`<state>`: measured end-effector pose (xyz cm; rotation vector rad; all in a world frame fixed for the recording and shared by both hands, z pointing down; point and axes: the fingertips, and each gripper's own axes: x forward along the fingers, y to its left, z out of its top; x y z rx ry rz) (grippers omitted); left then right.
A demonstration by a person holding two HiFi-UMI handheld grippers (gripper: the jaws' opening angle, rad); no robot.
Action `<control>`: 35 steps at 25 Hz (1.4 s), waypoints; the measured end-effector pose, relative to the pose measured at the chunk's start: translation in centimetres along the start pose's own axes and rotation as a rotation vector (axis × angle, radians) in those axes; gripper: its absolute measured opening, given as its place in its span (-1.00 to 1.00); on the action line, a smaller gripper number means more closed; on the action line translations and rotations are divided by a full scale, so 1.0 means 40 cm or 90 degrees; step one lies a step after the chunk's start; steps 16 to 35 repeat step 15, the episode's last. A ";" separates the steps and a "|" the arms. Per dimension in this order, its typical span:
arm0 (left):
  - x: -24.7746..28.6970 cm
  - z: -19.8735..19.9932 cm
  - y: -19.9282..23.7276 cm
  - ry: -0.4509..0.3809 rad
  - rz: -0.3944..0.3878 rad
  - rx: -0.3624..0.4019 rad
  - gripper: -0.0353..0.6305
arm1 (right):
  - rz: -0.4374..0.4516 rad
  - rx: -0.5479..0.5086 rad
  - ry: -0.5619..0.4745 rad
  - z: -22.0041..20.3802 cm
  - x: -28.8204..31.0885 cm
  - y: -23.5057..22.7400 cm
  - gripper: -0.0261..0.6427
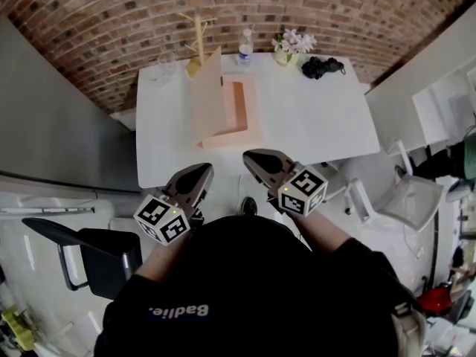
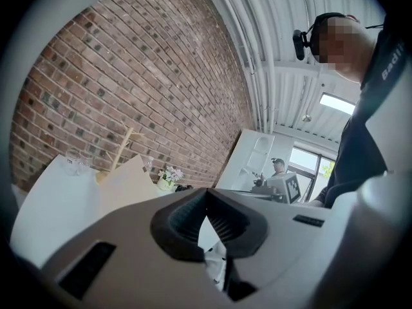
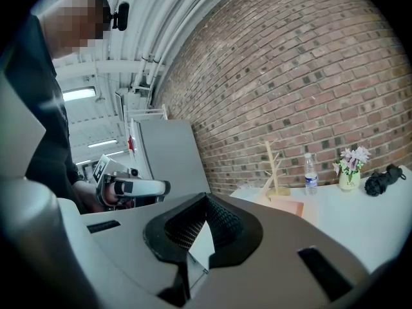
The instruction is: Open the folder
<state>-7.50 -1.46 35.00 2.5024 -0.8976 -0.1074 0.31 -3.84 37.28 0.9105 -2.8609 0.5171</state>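
Note:
A pale orange folder (image 1: 239,116) lies on the white table (image 1: 320,117), left of its middle, with one cream cover (image 1: 206,95) standing up on its left side. In the left gripper view that raised cover (image 2: 125,179) shows beyond the jaws, and the right gripper view shows the folder (image 3: 288,206) by the wooden stand. Both grippers are held back from the table's near edge, close to the person's body. My left gripper (image 1: 202,171) is shut with nothing in it, and so is my right gripper (image 1: 250,157). Neither touches the folder.
Along the table's far edge stand a wooden branch stand (image 1: 198,44), a water bottle (image 1: 245,47), a vase of flowers (image 1: 291,47) and a black bundle (image 1: 322,67). A black chair (image 1: 100,255) is at the left, a white chair (image 1: 407,199) at the right.

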 end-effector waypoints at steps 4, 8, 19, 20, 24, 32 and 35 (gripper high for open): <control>-0.003 -0.001 -0.006 -0.002 0.001 0.004 -0.88 | 0.000 -0.002 -0.001 -0.003 -0.005 0.000 -0.83; -0.005 0.001 -0.006 -0.004 0.001 0.006 -0.88 | 0.000 -0.003 0.004 -0.001 -0.004 0.004 -0.83; -0.013 -0.003 -0.014 -0.005 0.007 0.009 -0.88 | -0.001 -0.001 0.002 -0.013 -0.014 0.005 -0.83; -0.013 -0.003 -0.014 -0.005 0.007 0.009 -0.88 | -0.001 -0.001 0.002 -0.013 -0.014 0.005 -0.83; -0.013 -0.003 -0.014 -0.005 0.007 0.009 -0.88 | -0.001 -0.001 0.002 -0.013 -0.014 0.005 -0.83; -0.013 -0.003 -0.014 -0.005 0.007 0.009 -0.88 | -0.001 -0.001 0.002 -0.013 -0.014 0.005 -0.83; -0.013 -0.003 -0.014 -0.005 0.007 0.009 -0.88 | -0.001 -0.001 0.002 -0.013 -0.014 0.005 -0.83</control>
